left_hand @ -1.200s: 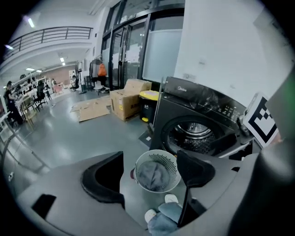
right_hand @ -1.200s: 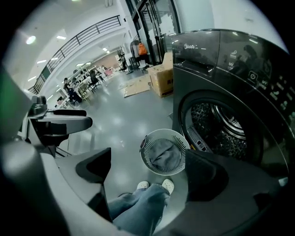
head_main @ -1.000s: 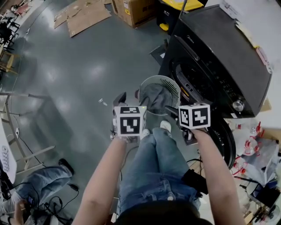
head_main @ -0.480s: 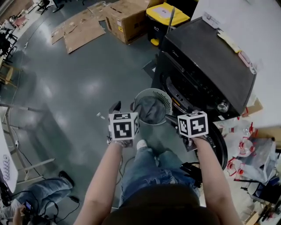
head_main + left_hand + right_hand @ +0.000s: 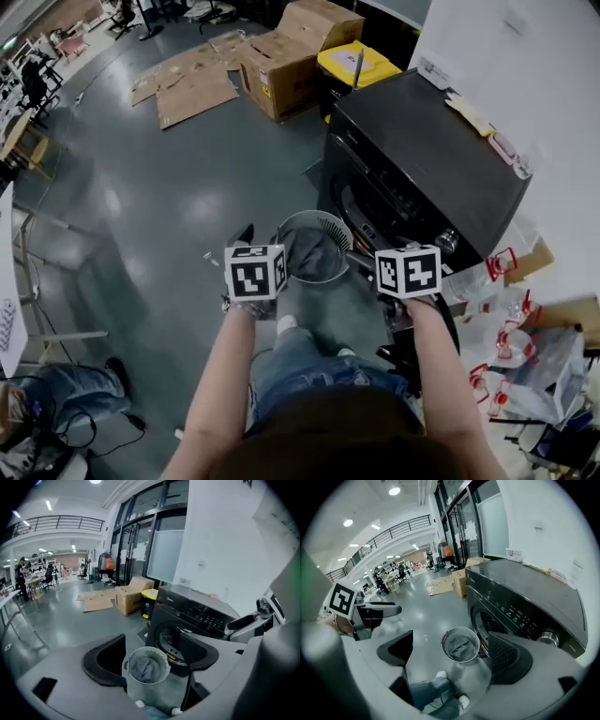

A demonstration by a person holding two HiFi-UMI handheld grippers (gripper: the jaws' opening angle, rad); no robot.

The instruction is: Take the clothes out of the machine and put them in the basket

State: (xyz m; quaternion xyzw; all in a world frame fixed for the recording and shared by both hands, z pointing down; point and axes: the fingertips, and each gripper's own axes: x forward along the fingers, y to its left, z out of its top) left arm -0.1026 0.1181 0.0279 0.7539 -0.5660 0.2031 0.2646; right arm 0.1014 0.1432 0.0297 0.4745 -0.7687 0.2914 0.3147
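Grey clothes (image 5: 314, 249) lie in the basket (image 5: 315, 215); left claw (image 5: 152, 660) and right claw (image 5: 452, 656) gape empty.

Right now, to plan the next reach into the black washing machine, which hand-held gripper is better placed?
Right, probably. The right hand-held gripper, open and empty, hangs beside the open front of the black washing machine; the left hand-held gripper, also open and empty, is beyond the round white slatted basket.
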